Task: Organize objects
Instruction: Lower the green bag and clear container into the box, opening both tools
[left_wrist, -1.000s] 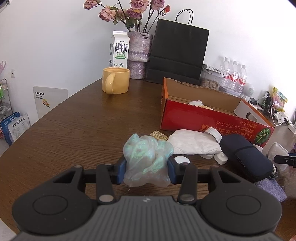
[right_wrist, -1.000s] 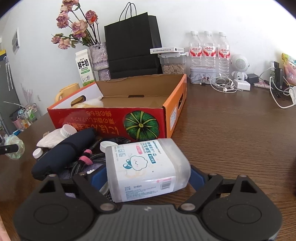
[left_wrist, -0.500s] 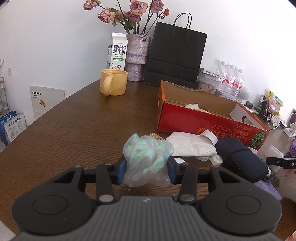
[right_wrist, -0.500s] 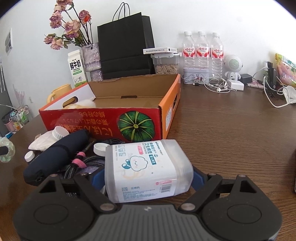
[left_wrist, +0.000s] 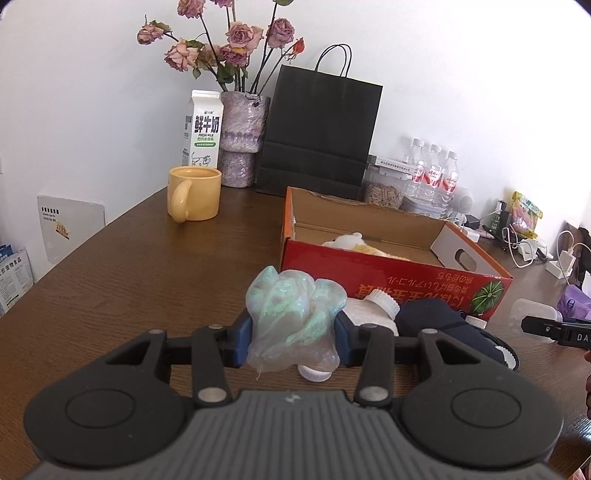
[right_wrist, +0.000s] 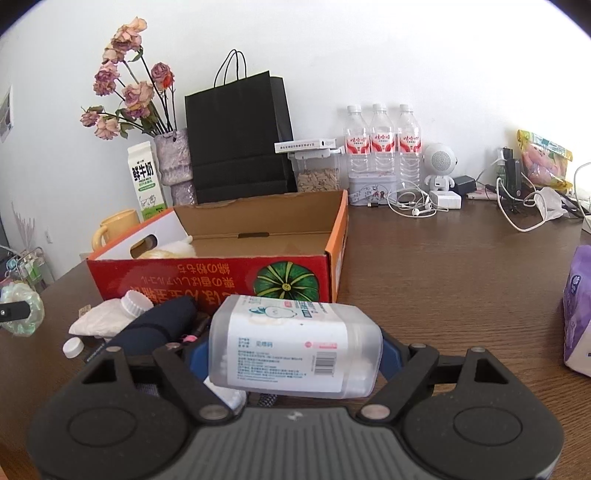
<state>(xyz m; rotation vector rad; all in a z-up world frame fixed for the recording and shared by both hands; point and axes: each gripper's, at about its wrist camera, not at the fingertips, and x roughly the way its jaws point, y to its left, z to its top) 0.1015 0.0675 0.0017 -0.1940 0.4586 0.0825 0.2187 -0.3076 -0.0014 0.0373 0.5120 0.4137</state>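
Note:
My left gripper is shut on a clear plastic bag of mint-green bits, held above the brown table. My right gripper grips a frosted cotton-swab box with a white label lying sideways between the blue pads; its jaws are closing on the box. Ahead of both stands an open red cardboard box with a pumpkin picture, with a pale plush toy inside. In the left wrist view the right gripper's tip shows at the right edge.
A white capped pouch, a navy pouch and loose white caps lie before the red box. At the back stand a yellow mug, milk carton, black paper bag and water bottles. A purple tissue pack sits right.
My right gripper has risen with the swab box, which has tipped so its barcode side faces me. The left gripper holds the bag as before, with its view tilted slightly.

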